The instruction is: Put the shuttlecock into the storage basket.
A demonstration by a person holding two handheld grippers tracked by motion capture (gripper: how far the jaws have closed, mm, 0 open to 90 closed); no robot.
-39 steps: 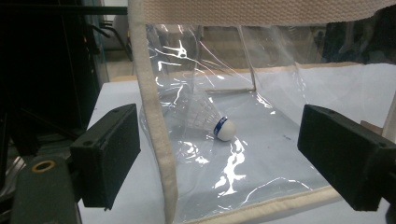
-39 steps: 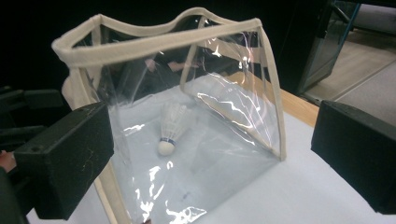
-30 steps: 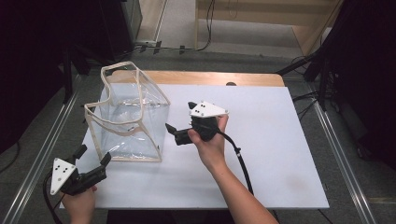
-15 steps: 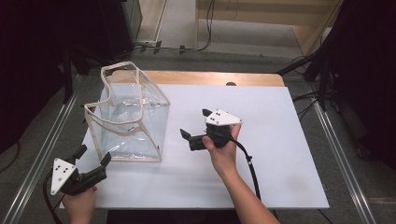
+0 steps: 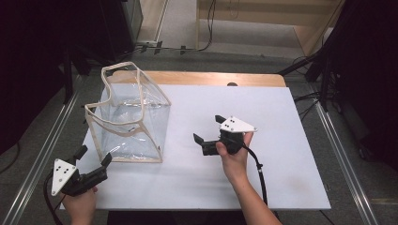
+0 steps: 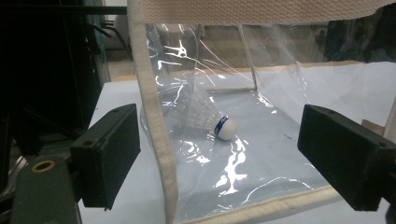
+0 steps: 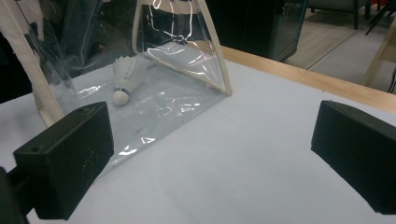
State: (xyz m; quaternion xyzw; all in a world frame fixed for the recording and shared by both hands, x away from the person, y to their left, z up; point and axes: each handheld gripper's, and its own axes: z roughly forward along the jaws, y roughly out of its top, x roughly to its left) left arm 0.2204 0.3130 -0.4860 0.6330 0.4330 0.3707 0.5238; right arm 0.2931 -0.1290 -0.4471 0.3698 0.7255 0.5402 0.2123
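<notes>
Shuttlecock (image 6: 211,118) lies on its side on the floor of the clear bag (image 5: 129,115), cork toward the near side; bag stands open-topped at the table's (image 5: 281,140) left. Job looks like putting the shuttlecock in the bag, and it appears done.

Left gripper (image 5: 92,164) hovers just near of the bag's near-left corner, jaws wide open, holding nothing. Right gripper (image 5: 209,129) sits mid-table, well right of the bag, jaws spread wide, empty.

To finish well: draw both away without snagging the cloth-edged rim (image 6: 154,116), so the bag doesn't tip.
</notes>
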